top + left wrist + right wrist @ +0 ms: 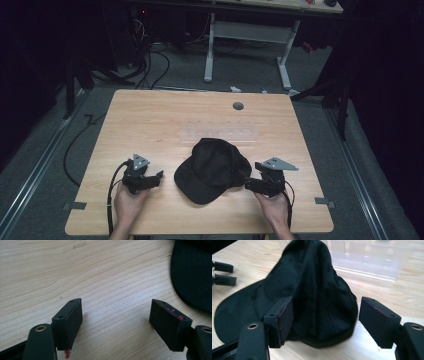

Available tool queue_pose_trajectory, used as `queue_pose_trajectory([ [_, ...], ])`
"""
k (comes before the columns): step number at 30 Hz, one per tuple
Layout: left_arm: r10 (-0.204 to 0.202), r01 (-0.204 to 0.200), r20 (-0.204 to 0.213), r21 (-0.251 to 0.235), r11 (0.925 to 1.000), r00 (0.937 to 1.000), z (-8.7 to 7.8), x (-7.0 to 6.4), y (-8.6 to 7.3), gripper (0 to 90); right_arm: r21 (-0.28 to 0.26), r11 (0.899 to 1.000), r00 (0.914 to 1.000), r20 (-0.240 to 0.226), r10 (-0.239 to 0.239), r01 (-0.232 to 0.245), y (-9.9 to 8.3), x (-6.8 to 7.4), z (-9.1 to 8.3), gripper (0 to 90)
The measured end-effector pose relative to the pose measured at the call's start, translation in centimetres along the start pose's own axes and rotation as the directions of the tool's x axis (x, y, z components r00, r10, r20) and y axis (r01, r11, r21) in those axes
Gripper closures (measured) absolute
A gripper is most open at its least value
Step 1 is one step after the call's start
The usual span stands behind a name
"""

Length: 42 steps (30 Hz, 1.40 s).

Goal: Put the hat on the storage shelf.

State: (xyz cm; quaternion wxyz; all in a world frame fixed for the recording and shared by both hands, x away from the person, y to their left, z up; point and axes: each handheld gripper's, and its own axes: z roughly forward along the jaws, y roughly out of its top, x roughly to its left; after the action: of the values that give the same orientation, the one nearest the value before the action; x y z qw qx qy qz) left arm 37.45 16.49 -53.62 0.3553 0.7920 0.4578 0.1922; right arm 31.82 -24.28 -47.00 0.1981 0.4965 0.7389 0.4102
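Table [150, 115] of pale wood, wide and mostly bare, with a small grey round cap [238, 106] near the far edge. Black cap [212, 170] lying near the front edge, just right of middle, brim pointing front-left, crown humped up behind. Clear plastic tray [217, 134] just beyond the crown, faint against the wood. Left gripper [159, 175] down at the front left, held in a hand, jaws spread wide over bare wood, near the brim's edge [192, 277] but apart from it. Right gripper [248, 179] at the cap's right side, jaws also spread wide, 2 pads flanking the back of the crown [322, 302], gripping nothing. Left gripper's jaw tips [222, 273] visible far off past the brim.
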Motion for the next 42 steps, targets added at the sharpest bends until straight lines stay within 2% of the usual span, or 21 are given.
queue_pose_trajectory([
  [2, 0.0, 0.0, 0.0, 0.0, 1.0, 1.0, 0.0, 0.0, 0.0, 26.8, 0.016, 0.999, 0.9995, 0.005, -0.032, 0.032, 1.0, 0.5, 0.3, 28.7],
  [6, -0.001, 0.001, 0.002, 0.0, 1.0, 1.0, 0.0, 0.0, 0.0, 26.8, 0.028, 0.999, 0.9991, -0.002, -0.041, 0.041, 1.7, 0.7, 0.7, 29.2],
  [15, -0.002, 0.002, 0.002, -0.001, 1.0, 1.0, 0.0, 0.0, 0.0, 26.8, 0.021, 0.999, 0.9995, -0.001, -0.032, 0.032, 3.5, 0.7, 1.9, 29.9],
  [22, 0.0, 0.0, 0.001, 0.0, 1.0, 1.0, 0.0, 0.0, 0.0, 26.7, 0.042, 0.999, 0.9998, -0.008, -0.016, 0.017, 4.5, 0.6, 3.6, 34.7],
  [27, 0.0, 0.0, -0.001, -0.001, 1.0, 1.0, 0.0, 0.0, 0.0, 26.7, 0.068, 0.998, 0.9995, -0.031, 0.011, -0.009, 4.6, 0.3, 4.8, 42.4],
  [31, 0.001, -0.001, -0.001, -0.001, 1.0, 1.0, 0.0, 0.0, 0.0, 26.7, 0.075, 0.997, 0.9992, -0.037, 0.016, -0.013, 4.6, 0.3, 5.3, 46.9],
  [34, 0.001, -0.001, -0.001, 0.0, 1.0, 1.0, 0.0, 0.0, 0.0, 26.7, 0.087, 0.996, 0.9976, -0.058, 0.037, -0.032, 4.5, 0.1, 5.6, 51.6],
  [36, 0.001, -0.001, -0.001, 0.001, 1.0, 1.0, 0.0, 0.0, 0.0, 26.7, 0.101, 0.994, 0.9967, -0.071, 0.039, -0.031, 4.4, 0.1, 5.8, 58.0],
  [42, 0.001, -0.001, -0.001, 0.001, 1.0, 1.0, 0.0, 0.0, 0.0, 26.8, 0.113, 0.993, 0.9968, -0.074, 0.032, -0.023, 4.2, 0.2, 6.0, 69.0],
])
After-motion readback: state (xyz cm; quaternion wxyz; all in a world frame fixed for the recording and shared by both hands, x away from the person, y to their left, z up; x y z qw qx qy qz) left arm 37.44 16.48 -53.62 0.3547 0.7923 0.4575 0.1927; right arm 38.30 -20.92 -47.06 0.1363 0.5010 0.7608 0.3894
